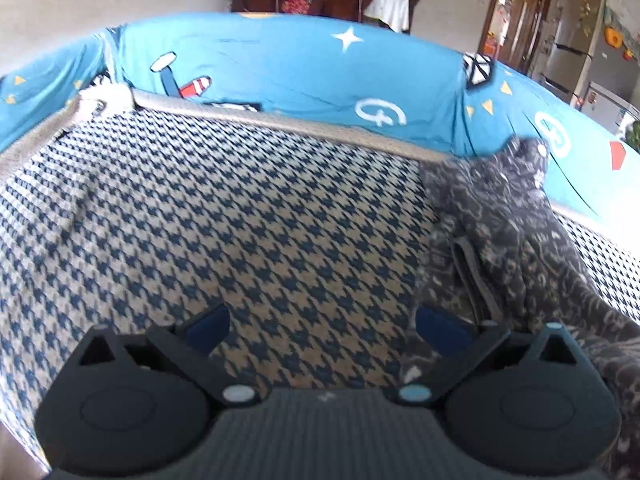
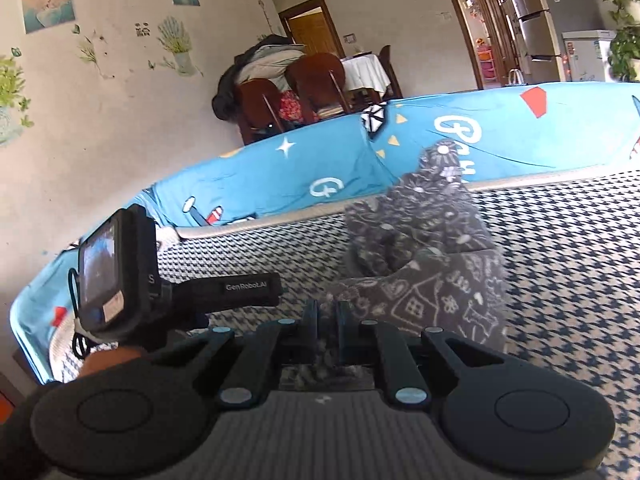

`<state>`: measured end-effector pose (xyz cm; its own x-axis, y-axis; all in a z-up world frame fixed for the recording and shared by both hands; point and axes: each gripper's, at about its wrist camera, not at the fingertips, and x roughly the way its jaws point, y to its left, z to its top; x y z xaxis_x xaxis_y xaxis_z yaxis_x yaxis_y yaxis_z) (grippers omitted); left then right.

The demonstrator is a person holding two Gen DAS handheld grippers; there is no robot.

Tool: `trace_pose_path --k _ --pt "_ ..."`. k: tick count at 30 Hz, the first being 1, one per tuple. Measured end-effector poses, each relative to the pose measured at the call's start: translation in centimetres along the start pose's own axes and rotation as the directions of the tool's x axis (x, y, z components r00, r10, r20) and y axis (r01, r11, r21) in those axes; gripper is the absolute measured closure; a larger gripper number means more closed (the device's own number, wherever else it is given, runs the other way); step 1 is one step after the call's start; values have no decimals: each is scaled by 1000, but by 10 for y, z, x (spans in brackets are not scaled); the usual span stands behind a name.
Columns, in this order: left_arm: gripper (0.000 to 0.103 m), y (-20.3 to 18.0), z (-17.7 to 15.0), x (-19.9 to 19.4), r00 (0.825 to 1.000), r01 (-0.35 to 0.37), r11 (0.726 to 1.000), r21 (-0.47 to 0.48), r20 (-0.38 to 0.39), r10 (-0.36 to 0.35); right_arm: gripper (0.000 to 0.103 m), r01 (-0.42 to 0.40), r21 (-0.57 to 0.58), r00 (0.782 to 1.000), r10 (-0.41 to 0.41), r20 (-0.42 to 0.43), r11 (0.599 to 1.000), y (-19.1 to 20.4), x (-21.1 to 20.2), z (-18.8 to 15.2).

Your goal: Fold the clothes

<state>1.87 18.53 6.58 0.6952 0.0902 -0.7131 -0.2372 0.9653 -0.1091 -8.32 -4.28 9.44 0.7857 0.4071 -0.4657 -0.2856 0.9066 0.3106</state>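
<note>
The dark grey patterned garment lies bunched on the houndstooth cover, rising in a rumpled peak toward the blue printed sheet behind it. Its near edge runs straight into the right hand-held gripper, whose fingers are drawn narrow and pinch that fabric between them. In the left wrist view the garment sits to the right, its edge just beside the right-side fingertip of the left hand-held gripper, which is spread wide and holds nothing above the houndstooth cover.
</note>
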Motion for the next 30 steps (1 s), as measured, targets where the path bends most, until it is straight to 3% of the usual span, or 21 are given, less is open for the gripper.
trace_pose_path --k 5,13,22,30 --pt "0 9 8 -10 999 -20 1000 -22 49 21 92 -51 -13 999 51 -9 999 16 19 1" --pt "0 5 9 -13 998 -20 1000 -12 60 21 92 -74 -46 993 69 -97 996 22 60 -39" --pt "0 -7 5 -10 999 14 1000 20 36 -15 92 -56 -58 981 44 -189 997 16 92 -76" --pt "0 -18 -1 -5 1000 -2 998 70 30 0 87 -41 -92 984 24 -178 995 16 97 -88"
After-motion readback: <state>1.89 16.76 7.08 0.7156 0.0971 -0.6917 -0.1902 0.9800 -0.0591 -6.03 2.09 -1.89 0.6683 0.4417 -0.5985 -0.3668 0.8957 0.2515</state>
